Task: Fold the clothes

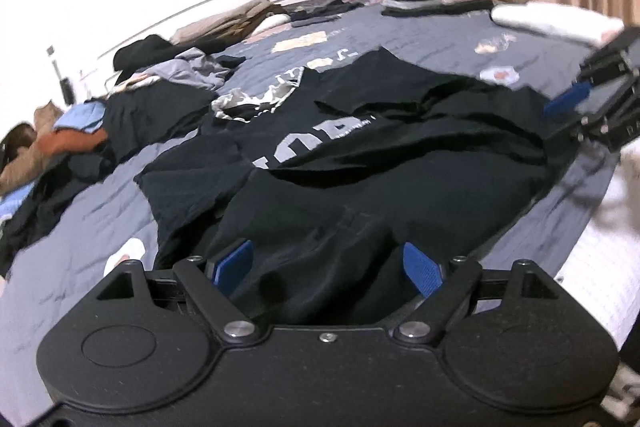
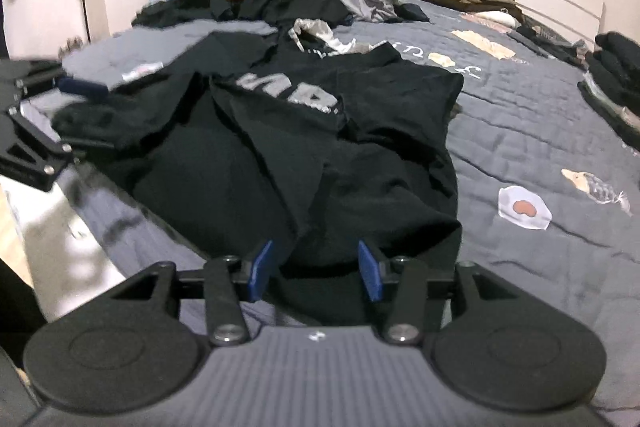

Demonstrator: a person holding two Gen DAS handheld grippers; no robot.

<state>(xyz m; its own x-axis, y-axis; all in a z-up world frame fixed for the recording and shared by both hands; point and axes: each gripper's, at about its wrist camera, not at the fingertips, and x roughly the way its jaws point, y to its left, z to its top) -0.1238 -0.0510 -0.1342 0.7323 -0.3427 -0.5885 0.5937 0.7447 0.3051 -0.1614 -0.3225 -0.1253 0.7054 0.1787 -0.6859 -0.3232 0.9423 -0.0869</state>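
Lying crumpled near bed point(image 2: 520, 131) edge: black shirt point(image 1: 400, 131). Left gripper point(image 1: 326, 269) spread, shirt hem between fingers. Right gripper point(image 2: 316, 269) spread over opposite hem. Bare quilt beyond; clothes pile point(image 1: 80, 131) far side.

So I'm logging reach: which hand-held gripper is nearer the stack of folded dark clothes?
Right. The right hand-held gripper works the black T-shirt's side facing the stack; the left hand-held gripper is on the opposite side.
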